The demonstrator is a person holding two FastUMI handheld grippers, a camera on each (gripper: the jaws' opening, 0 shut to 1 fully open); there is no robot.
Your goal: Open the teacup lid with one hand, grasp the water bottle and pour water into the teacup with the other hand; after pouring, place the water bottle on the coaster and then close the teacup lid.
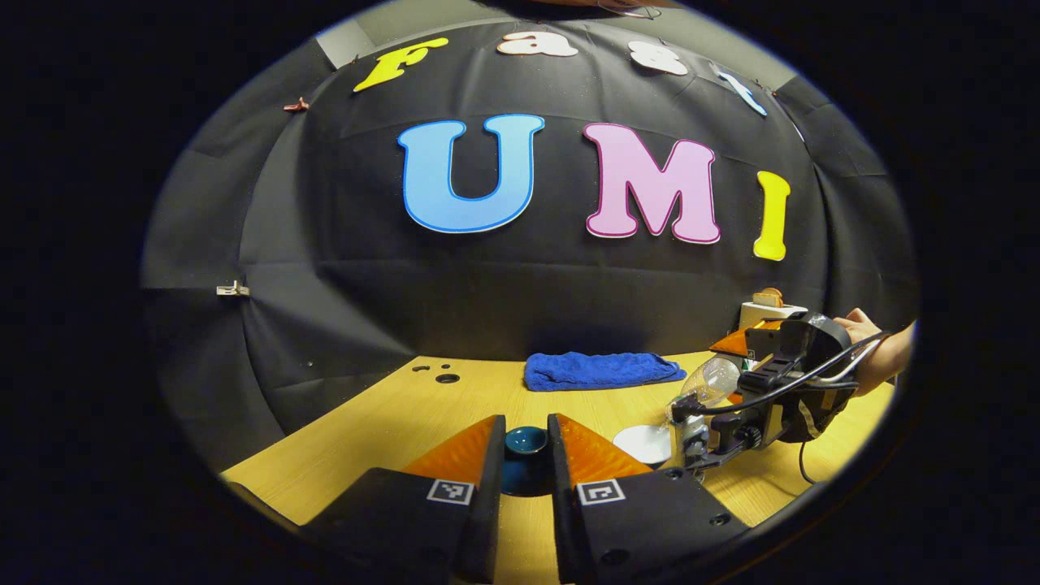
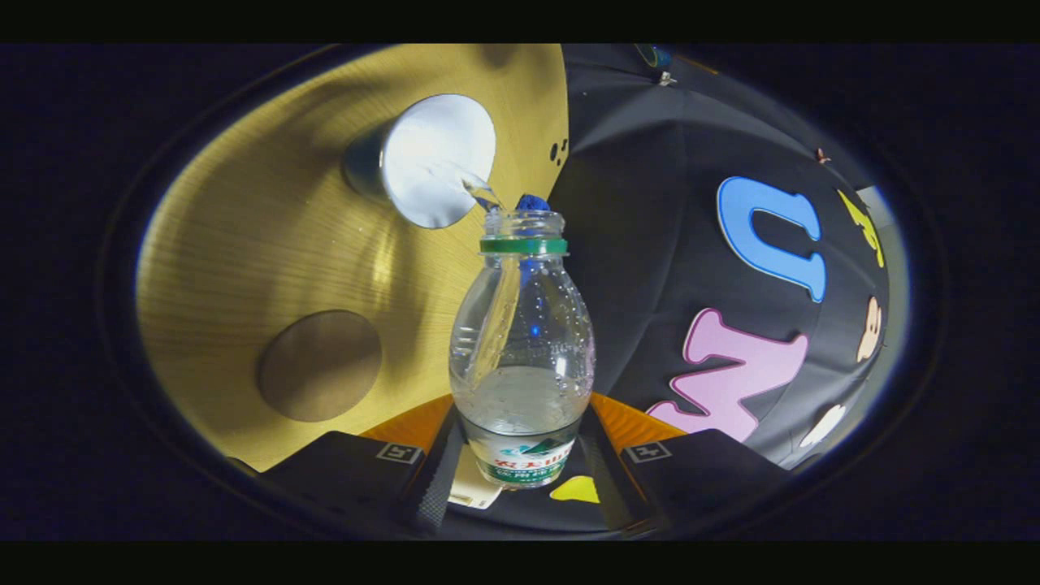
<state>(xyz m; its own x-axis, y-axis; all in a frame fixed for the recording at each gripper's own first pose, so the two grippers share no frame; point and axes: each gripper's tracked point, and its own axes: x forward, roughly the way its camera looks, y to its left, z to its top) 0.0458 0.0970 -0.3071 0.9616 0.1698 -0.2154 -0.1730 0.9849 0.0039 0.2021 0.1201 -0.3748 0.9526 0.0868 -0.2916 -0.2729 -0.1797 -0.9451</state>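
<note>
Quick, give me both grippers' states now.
Left gripper: shut on the teacup lid.
Right gripper: shut on the water bottle, tilted, pouring into the teacup.

On show are one water bottle [image 2: 522, 341] at centre frame, one teacup [image 2: 426, 158] upper left, one round coaster [image 2: 319, 366] lower left, one dark lid [image 1: 525, 443] and one blue towel [image 1: 600, 370] mid-frame.

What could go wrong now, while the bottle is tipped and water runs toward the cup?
1. The stream leaves the water bottle near the rim of the teacup; a small drift of the right hand-held gripper may spill water on the table.
2. The left hand-held gripper holds the lid by its sides; it might slip.
3. The coaster lies close and could get wet.
</note>
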